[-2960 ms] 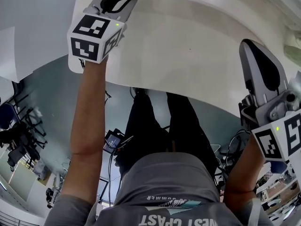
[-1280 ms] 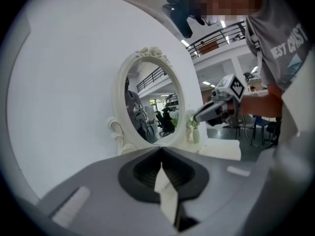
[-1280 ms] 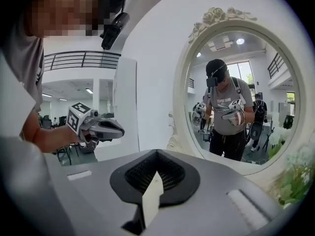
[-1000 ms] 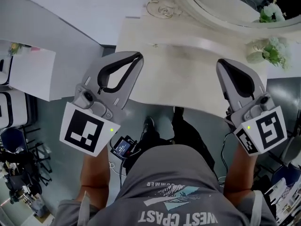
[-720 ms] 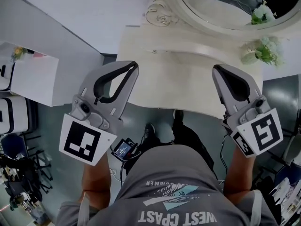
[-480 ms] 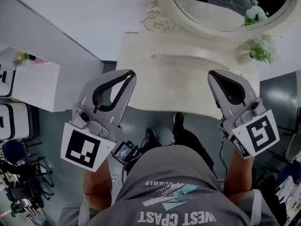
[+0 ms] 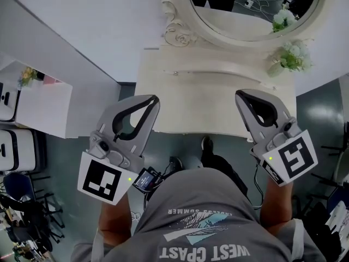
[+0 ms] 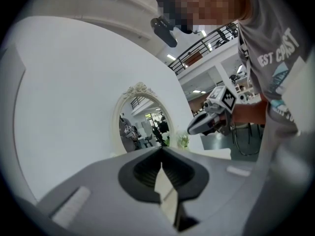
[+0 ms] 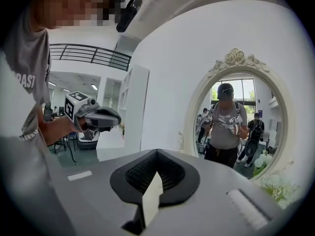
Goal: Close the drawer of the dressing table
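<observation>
- Left gripper point(image 7: 154, 99) and right gripper point(image 7: 240, 95): grey shells, black ribbed lining inside the jaws.
- At each gripper's rear, a white cube point(image 7: 106, 177) with black square markers and a small green light point(image 7: 129, 179).
- Grey short-sleeved T-shirt point(image 7: 202, 212) with white and teal print; dark trousers point(image 7: 221, 161).

The counter point(image 7: 212, 102) looks like matt, cream-painted wood; the mirror point(image 7: 251, 4) is glossy glass; the left gripper point(image 7: 155, 99) and right gripper point(image 7: 240, 95) are smooth grey plastic.

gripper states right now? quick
Left gripper: shut, empty.
Right gripper: shut, empty.
</observation>
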Demonstrator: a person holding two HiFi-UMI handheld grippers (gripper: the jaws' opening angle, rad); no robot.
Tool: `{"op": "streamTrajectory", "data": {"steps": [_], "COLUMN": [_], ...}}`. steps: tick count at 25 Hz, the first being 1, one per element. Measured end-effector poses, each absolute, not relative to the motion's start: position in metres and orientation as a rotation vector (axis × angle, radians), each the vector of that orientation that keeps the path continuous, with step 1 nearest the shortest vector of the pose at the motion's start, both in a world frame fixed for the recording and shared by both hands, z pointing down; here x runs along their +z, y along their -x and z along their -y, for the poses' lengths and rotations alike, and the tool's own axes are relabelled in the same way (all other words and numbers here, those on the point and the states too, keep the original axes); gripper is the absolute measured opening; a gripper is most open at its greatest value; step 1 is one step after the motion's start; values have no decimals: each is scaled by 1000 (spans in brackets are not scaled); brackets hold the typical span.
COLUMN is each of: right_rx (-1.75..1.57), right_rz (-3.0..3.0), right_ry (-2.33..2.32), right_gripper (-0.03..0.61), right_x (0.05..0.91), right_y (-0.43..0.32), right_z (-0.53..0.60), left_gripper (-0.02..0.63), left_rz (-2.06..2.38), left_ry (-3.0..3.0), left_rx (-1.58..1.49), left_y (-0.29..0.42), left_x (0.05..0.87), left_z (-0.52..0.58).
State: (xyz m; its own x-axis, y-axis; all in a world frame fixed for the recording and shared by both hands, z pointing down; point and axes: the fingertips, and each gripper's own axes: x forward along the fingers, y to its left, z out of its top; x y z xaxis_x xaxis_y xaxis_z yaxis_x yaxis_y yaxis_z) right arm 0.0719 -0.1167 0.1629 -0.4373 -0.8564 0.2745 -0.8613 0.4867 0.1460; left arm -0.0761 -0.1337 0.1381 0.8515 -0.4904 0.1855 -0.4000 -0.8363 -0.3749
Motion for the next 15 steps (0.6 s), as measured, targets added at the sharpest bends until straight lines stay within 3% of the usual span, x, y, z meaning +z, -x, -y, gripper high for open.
{"op": "streamTrajectory", "data": {"steps": [15], "right_rx": [9], "right_rz": [2402], "right_ry": [-1467], "right_gripper": [-1], "right_x": [160], "right_y": [-71], "right_z": [80], "left_gripper": [3], "left_rz": [-650], "left_ry": [2708], "left_rx": [-420], "left_y": [82], "left_x": [146], "left_z": [103]}}
